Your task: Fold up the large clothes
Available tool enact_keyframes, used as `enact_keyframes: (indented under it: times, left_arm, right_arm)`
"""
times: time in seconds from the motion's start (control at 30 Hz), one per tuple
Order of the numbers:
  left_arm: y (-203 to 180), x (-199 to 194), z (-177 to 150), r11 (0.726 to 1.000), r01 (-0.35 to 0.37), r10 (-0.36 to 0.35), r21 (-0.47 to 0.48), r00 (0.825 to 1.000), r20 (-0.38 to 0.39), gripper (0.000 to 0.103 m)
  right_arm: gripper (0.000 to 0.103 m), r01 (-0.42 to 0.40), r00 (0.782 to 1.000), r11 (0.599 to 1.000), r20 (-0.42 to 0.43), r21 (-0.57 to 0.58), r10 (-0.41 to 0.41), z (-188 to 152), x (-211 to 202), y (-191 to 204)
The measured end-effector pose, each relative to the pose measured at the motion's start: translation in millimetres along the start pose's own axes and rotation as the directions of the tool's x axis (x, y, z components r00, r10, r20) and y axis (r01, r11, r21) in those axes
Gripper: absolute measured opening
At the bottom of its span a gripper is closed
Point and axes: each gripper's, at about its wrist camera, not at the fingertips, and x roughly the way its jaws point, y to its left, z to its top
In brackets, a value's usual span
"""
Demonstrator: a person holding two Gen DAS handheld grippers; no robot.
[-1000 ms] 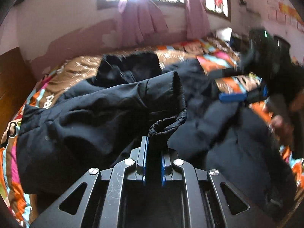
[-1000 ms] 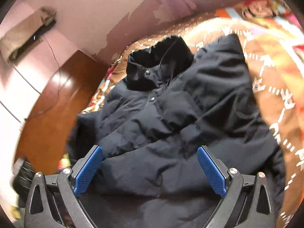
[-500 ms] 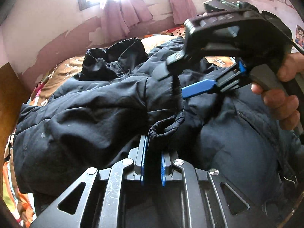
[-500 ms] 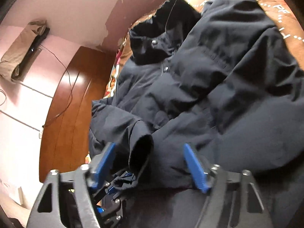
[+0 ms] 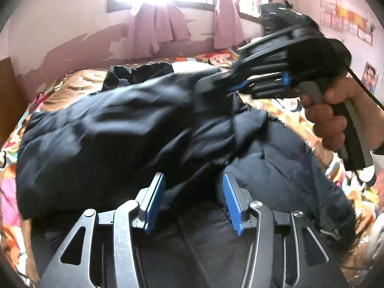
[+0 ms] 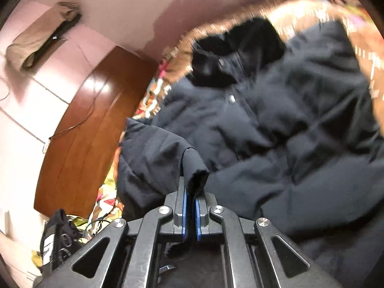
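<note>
A large dark navy padded jacket [image 5: 100,129] lies spread on a bed with a colourful quilt [image 5: 72,81]. In the left wrist view my left gripper [image 5: 193,201] is open, its blue pads apart just above the jacket, holding nothing. My right gripper [image 5: 230,84] shows there at the upper right, held by a hand, pinching the sleeve and lifting it. In the right wrist view my right gripper [image 6: 189,212] is shut on the jacket's sleeve cuff [image 6: 195,170]. The collar with snap buttons [image 6: 228,64] lies at the far end.
A wooden headboard [image 6: 81,139] stands to the left of the bed. A window with pink curtains [image 5: 156,31] is behind the bed. A dark patterned item [image 6: 57,237] lies at the bed's near left corner.
My left gripper has opened and let go of the sleeve cuff. My right gripper has closed on that cuff and lifted it.
</note>
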Motion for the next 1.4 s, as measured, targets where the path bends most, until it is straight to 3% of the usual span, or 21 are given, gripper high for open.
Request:
enact_keyframes:
  times: [0.2, 0.37, 0.47, 0.57, 0.63, 0.77, 0.8, 0.87, 0.93, 0.97, 1.0, 1.1, 1.23, 1.3, 1.4]
  left_arm:
    - [7, -16, 11, 0.999, -0.033, 0.033, 0.001, 0.999, 0.023, 0.044]
    - [36, -22, 18, 0.992, -0.075, 0.078, -0.104, 0.997, 0.029, 0.044]
    - [63, -28, 22, 0.976, -0.129, 0.137, -0.176, 0.99, 0.032, 0.044]
    - [94, -38, 27, 0.946, -0.19, 0.205, -0.261, 0.978, 0.032, 0.044]
    - [116, -45, 31, 0.922, -0.233, 0.253, -0.31, 0.967, 0.025, 0.044]
    - [148, -44, 45, 0.9, -0.283, 0.279, -0.332, 0.958, -0.059, 0.045]
    - [152, -41, 49, 0.9, -0.289, 0.279, -0.327, 0.957, -0.078, 0.045]
    - [157, -32, 64, 0.905, -0.299, 0.272, -0.302, 0.954, -0.127, 0.045]
    - [154, -23, 75, 0.915, -0.29, 0.259, -0.28, 0.955, -0.143, 0.045]
    - [151, -17, 82, 0.922, -0.282, 0.251, -0.264, 0.957, -0.146, 0.045]
    - [148, -9, 85, 0.927, -0.279, 0.248, -0.249, 0.957, -0.15, 0.045]
    - [145, 12, 87, 0.94, -0.257, 0.231, -0.224, 0.964, -0.135, 0.045]
    - [148, 43, 67, 0.955, -0.157, 0.116, -0.25, 0.979, -0.169, 0.045]
    - [148, 51, 58, 0.963, -0.155, 0.111, -0.222, 0.974, -0.196, 0.045]
    - [147, 57, 45, 0.969, -0.165, 0.122, -0.185, 0.967, -0.224, 0.045]
  right_arm:
    - [0.005, 0.052, 0.992, 0.994, 0.124, -0.097, -0.04, 15, -61, 14]
    - [0.005, 0.131, 0.976, 0.99, 0.179, -0.046, -0.121, 21, -90, -12]
    - [0.005, 0.186, 0.968, 0.983, 0.17, 0.005, -0.184, 17, -95, -39]
    - [0.005, 0.262, 0.951, 0.965, 0.161, 0.034, -0.263, 16, -95, -61]
    - [0.005, 0.269, 0.949, 0.961, 0.153, 0.06, -0.275, 16, -97, -74]
    - [0.009, 0.303, 0.943, 0.949, 0.114, 0.091, -0.312, 17, -93, -80]
    - [0.011, 0.328, 0.935, 0.94, 0.111, 0.098, -0.338, 17, -92, -77]
    - [0.036, 0.397, 0.906, 0.915, 0.127, 0.076, -0.404, 18, -93, -70]
    - [0.05, 0.465, 0.87, 0.885, 0.183, 0.009, -0.458, 24, -93, -55]
    - [0.051, 0.474, 0.864, 0.88, 0.201, -0.019, -0.461, 27, -91, -49]
    - [0.051, 0.466, 0.869, 0.883, 0.211, -0.048, -0.447, 31, -87, -42]
    - [0.051, 0.393, 0.911, 0.914, 0.175, -0.096, -0.373, 39, -62, -29]
    - [0.051, 0.344, 0.939, 0.919, 0.065, -0.19, -0.338, 37, -13, -18]
    - [0.051, 0.334, 0.94, 0.915, 0.016, -0.227, -0.339, 32, 7, -16]
    - [0.051, 0.368, 0.916, 0.882, -0.048, -0.296, -0.398, 20, 29, -20]
